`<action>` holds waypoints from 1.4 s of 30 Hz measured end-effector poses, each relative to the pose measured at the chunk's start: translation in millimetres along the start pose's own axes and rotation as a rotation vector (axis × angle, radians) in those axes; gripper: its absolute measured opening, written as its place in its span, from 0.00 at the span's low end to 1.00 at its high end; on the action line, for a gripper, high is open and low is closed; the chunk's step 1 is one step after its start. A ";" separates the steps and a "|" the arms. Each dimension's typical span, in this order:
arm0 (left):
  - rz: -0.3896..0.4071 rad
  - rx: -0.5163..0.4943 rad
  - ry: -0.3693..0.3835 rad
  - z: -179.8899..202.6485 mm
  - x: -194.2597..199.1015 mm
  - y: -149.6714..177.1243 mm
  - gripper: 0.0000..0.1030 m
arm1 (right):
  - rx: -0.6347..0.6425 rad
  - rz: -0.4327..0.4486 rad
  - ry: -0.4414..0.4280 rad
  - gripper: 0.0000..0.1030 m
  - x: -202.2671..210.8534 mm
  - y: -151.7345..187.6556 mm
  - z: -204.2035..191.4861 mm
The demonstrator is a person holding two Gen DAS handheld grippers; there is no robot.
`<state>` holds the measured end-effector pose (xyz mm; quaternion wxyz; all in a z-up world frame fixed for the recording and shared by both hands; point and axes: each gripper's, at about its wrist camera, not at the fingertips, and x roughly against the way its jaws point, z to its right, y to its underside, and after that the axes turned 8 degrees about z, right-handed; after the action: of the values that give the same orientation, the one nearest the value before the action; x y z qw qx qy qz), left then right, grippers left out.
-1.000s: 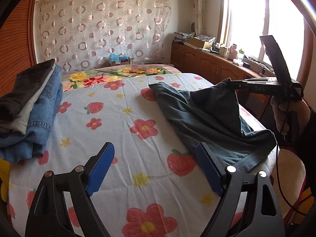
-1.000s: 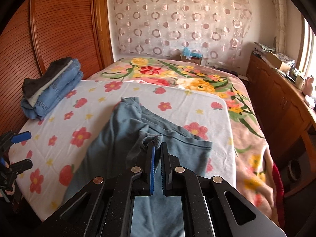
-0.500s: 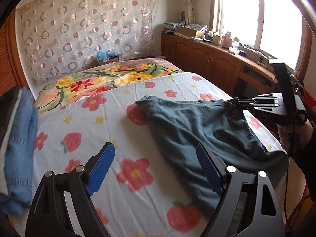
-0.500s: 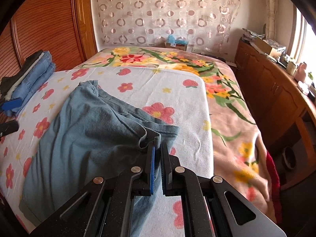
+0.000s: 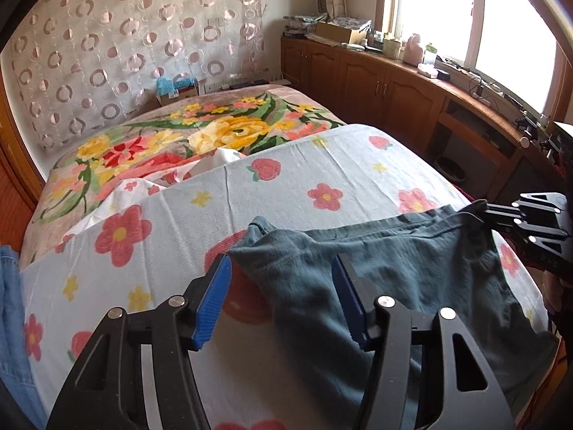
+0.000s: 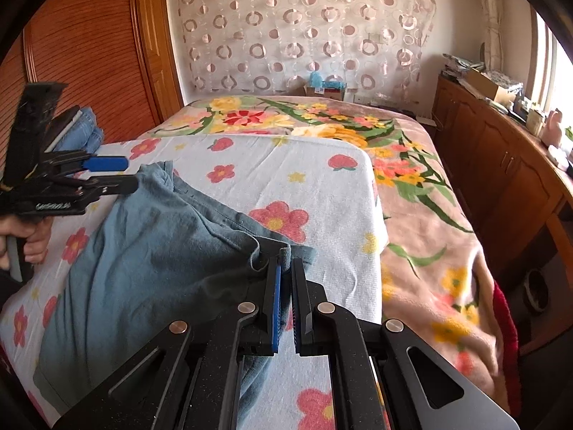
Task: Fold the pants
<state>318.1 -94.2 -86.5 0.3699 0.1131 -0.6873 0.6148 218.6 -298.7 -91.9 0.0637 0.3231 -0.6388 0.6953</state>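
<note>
Grey-blue pants (image 5: 386, 272) lie spread on the flowered sheet (image 5: 304, 182) of the bed; they also show in the right wrist view (image 6: 154, 251). My left gripper (image 5: 281, 299) is open, its blue pads on either side of the pants' left waist corner (image 5: 256, 231). It also shows in the right wrist view (image 6: 118, 173), just over that corner. My right gripper (image 6: 284, 285) is shut on the pants' right waist corner (image 6: 286, 254); it shows in the left wrist view (image 5: 501, 215) at the right edge.
A stack of folded jeans (image 6: 84, 132) lies at the bed's left side by the wooden wardrobe (image 6: 89, 57). A floral blanket (image 6: 412, 165) covers the far and right part of the bed. Wooden cabinets (image 5: 394, 89) run under the window.
My left gripper has moved right and forward over the pants' left waist corner, still open. My right gripper has stayed shut on the other corner and drawn the waistband out flatter.
</note>
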 end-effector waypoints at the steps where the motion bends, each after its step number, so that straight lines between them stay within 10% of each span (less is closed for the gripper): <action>1: -0.014 0.005 0.000 -1.1 -4.8 0.0 0.48 | 0.001 -0.006 0.005 0.05 -1.2 0.2 0.6; 9: -0.008 -0.023 0.040 4.5 -3.8 0.0 0.09 | -0.001 0.009 -0.025 0.05 -1.7 -6.7 6.5; 29: 0.057 0.006 0.013 -4.6 0.2 -7.8 0.08 | 0.002 -0.013 0.052 0.05 -25.0 -11.4 5.8; 42: 0.108 0.000 -0.001 -0.8 32.0 -1.9 0.76 | -0.014 0.013 0.083 0.21 -13.1 -10.7 4.5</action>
<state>297.2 -84.3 -64.3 0.3361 0.0761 -0.6925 0.6338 235.9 -296.8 -89.9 0.0878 0.2895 -0.6424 0.7041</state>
